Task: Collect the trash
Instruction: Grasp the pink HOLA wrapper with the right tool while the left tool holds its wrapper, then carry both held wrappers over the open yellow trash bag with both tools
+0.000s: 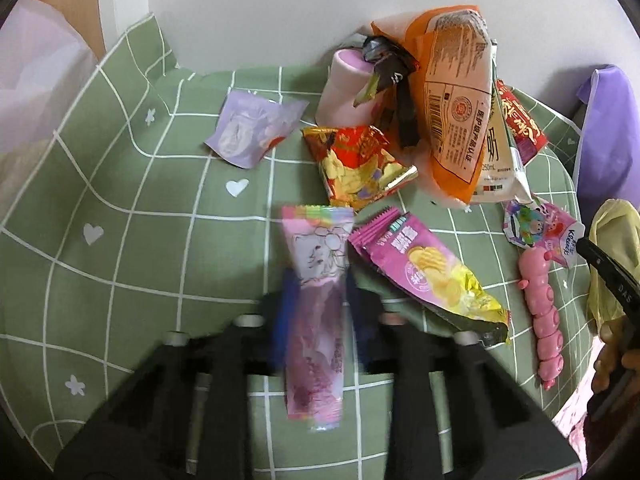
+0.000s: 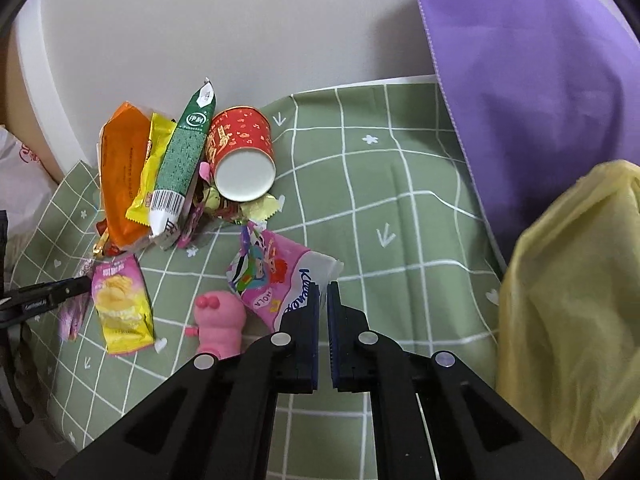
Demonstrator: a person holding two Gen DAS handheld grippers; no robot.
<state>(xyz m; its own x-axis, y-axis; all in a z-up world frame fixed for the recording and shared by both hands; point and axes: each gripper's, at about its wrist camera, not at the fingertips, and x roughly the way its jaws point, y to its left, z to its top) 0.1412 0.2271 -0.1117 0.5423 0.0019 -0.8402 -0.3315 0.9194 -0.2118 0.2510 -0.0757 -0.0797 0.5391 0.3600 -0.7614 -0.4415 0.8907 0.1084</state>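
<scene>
While both grippers hang over the bench:
Left gripper [image 1: 316,300]: clamped on pink wrapper [image 1: 316,280], chip bag [image 1: 432,276] just right.
Right gripper [image 2: 324,296]: closed, empty; tissue pack [image 2: 280,276] touching its left finger, yellow bag [image 2: 572,300] right.

Black claw [image 2: 324,292] with blue pads, silver round pivot pins

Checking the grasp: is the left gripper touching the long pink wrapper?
Touching. The left wrist view shows the left gripper with its blue pads closed against both edges of the long pink wrapper.
</scene>
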